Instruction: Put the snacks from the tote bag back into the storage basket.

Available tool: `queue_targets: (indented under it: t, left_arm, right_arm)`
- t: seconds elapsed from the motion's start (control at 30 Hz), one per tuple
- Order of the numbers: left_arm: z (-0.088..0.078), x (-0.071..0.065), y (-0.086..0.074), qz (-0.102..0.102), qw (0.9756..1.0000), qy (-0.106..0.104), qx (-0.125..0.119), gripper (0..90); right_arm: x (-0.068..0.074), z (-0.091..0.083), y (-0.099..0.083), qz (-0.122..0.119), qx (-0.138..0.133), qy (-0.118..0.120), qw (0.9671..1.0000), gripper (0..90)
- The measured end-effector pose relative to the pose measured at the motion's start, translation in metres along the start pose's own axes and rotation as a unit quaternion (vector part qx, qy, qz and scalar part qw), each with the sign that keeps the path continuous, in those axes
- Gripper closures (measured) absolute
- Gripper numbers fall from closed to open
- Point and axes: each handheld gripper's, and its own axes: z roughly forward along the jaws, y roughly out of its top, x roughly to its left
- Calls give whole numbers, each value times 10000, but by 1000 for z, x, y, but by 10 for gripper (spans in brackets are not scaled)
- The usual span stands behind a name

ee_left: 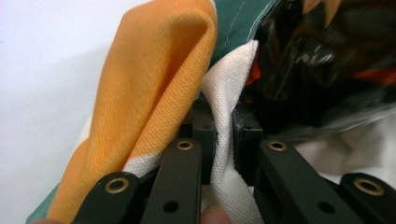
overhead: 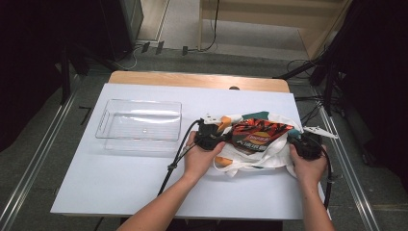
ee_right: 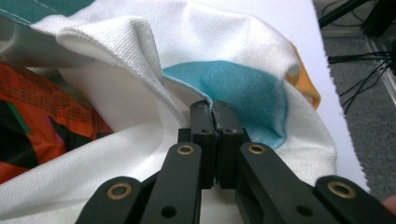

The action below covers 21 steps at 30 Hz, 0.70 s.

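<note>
left gripper (ee_left: 223,140): jaws clamped on white edge of cloth bag (overhead: 269,156) | right gripper (ee_right: 214,140): jaws clenched on bag's rim fabric | bag: right half of worktop (overhead: 120,187), snack packet (overhead: 257,134) on it | clear tray (overhead: 139,120): apart, left

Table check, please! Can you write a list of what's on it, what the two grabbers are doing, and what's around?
Surface: white table top, wooden strip at far edge.
Job's things: white cloth tote bag with orange and teal patches; shiny black-and-orange snack packet lying in its mouth.
Clutter: empty clear plastic tray, apart from the bag.
Grippers: left gripper pinching the bag's white edge; right gripper pinching the bag's cloth.
Cables: black cable trailing from left gripper.
Surroundings: grey floor, metal rails, wires.
</note>
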Motion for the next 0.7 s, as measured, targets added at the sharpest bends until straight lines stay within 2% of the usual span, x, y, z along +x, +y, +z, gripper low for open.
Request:
queue_targets:
  t: [0.03,0.07,0.13,0.17,0.2,0.23,0.3,0.37,0.4,0.43,0.5,0.6,0.7]
  left_arm:
    - [3,-1,-3,54,9999,142,-56,840]
    - [6,-1,-5,2,9998,187,-50,839]
    - [8,1,-7,-148,9997,170,-57,838]
    - [8,2,-7,-180,9996,186,-72,835]
    - [8,2,-7,-180,9996,186,-72,834]
    - [7,2,-6,-196,9996,190,-106,834]
    - [7,3,-5,-178,9996,213,-80,832]
    - [7,5,-4,-202,9995,233,-102,830]
    - [7,6,-3,-225,9994,229,-111,828]
    - [8,6,-2,-266,9992,248,-138,828]
    - [8,6,-1,-291,9991,262,-138,825]
    - [8,6,-1,-281,9991,265,-147,818]
    - [6,5,-1,-288,9992,210,-195,782]
  right_arm:
    - [1,1,1,-20,45,-5,10000,899]
    - [1,1,2,-65,5,20,10000,887]
    - [1,-2,2,-65,-76,67,9999,862]
    - [0,-15,1,101,-427,253,9987,780]
    - [0,-21,0,144,-616,309,9975,756]
    - [0,-21,0,144,-616,309,9975,756]
    - [2,-42,-1,166,-1057,391,9935,730]
    - [4,-60,-3,212,-1367,470,9893,699]
    - [7,-75,-6,231,-1589,575,9853,684]
    - [7,-75,-6,231,-1589,575,9853,684]
    - [14,-85,-11,212,-1695,738,9825,664]
    - [30,-90,-17,75,-1717,961,9804,594]
    - [46,-96,-17,-42,-1794,1046,9782,525]
